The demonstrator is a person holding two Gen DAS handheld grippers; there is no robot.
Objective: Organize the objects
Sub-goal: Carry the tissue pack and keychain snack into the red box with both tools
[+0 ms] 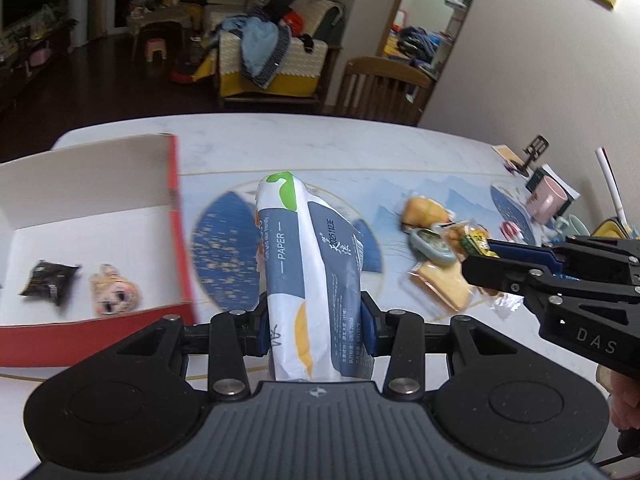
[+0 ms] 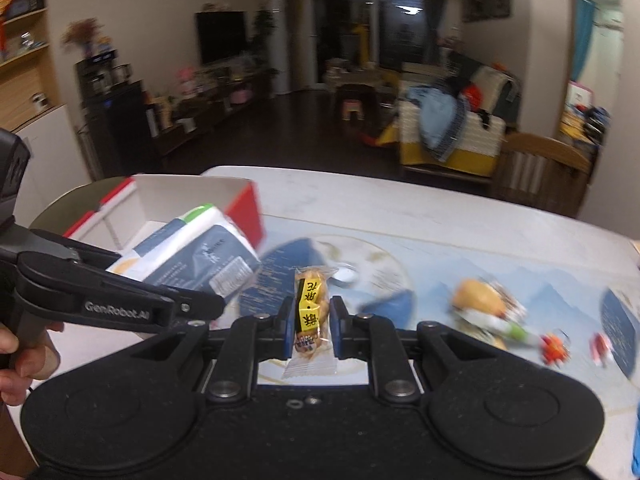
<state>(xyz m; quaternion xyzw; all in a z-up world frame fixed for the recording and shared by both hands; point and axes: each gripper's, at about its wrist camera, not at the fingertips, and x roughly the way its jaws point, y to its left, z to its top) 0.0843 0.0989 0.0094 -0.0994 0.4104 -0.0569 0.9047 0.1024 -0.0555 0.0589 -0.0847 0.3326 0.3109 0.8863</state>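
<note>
My left gripper (image 1: pixel 314 326) is shut on a white, blue and green pack of paper tissues (image 1: pixel 308 264), held above the table. In the right wrist view that tissue pack (image 2: pixel 196 256) hangs at the left, over the near edge of the red box (image 2: pixel 244 204). My right gripper (image 2: pixel 311 326) is shut on a small clear-wrapped snack with a yellow label (image 2: pixel 310 312). In the left wrist view the right gripper (image 1: pixel 482 250) comes in from the right with the yellow-label snack (image 1: pixel 474 242) at its tips. The open red box (image 1: pixel 176 216), white inside, holds a black packet (image 1: pixel 50 282) and a cartoon-face item (image 1: pixel 116 294).
On the patterned table mat (image 1: pixel 224 248) lie wrapped pastries (image 1: pixel 424 208), a flat biscuit pack (image 1: pixel 444 286) and a pale green oval item (image 1: pixel 434 244). A pink mug (image 1: pixel 546 200) and clutter stand at the right edge. A wooden chair (image 1: pixel 380 88) stands behind the table.
</note>
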